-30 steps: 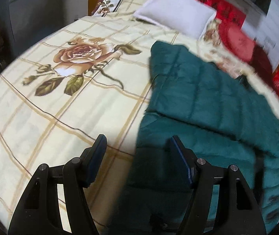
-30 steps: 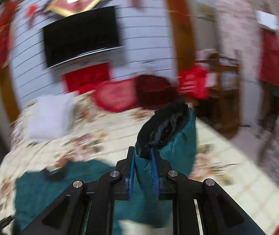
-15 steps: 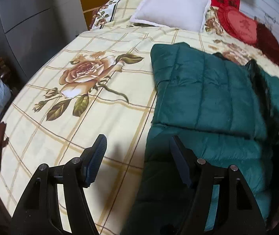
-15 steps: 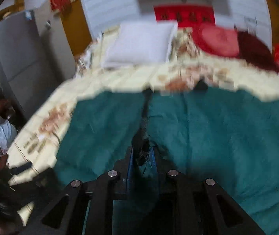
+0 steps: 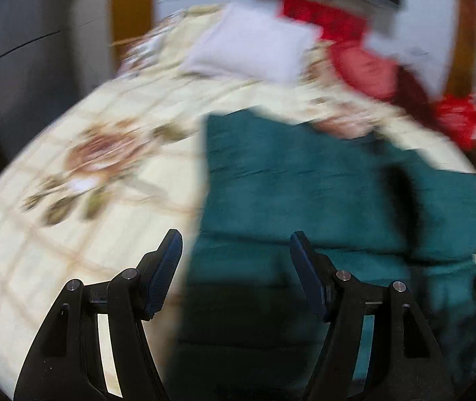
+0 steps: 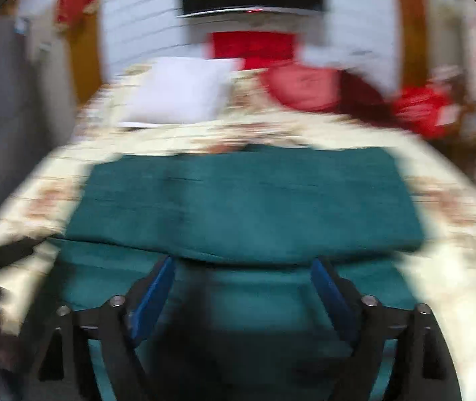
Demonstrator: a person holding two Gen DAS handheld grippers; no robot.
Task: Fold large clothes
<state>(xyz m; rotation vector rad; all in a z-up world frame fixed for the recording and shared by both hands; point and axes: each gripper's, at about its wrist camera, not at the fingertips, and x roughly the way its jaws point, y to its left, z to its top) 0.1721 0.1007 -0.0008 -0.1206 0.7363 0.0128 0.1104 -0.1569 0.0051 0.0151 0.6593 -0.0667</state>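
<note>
- The green padded coat (image 6: 248, 200) lies folded across the middle of the bed (image 5: 70, 240), its upper layer over a lower one
- The left tool (image 5: 234, 267) and right tool (image 6: 243, 287) hang released above its near edge, grasping nothing
- Risk: the puffy top layer may spring back unpressed
- A white pillow (image 6: 177, 93) sits well beyond

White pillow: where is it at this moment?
In both views the white pillow lies at the bed's far end, beyond the green quilted coat, left of the red round cushion.

coat (image 6: 244, 200) on bed (image 6: 445, 274), pillow (image 6: 179, 90) behind
</note>
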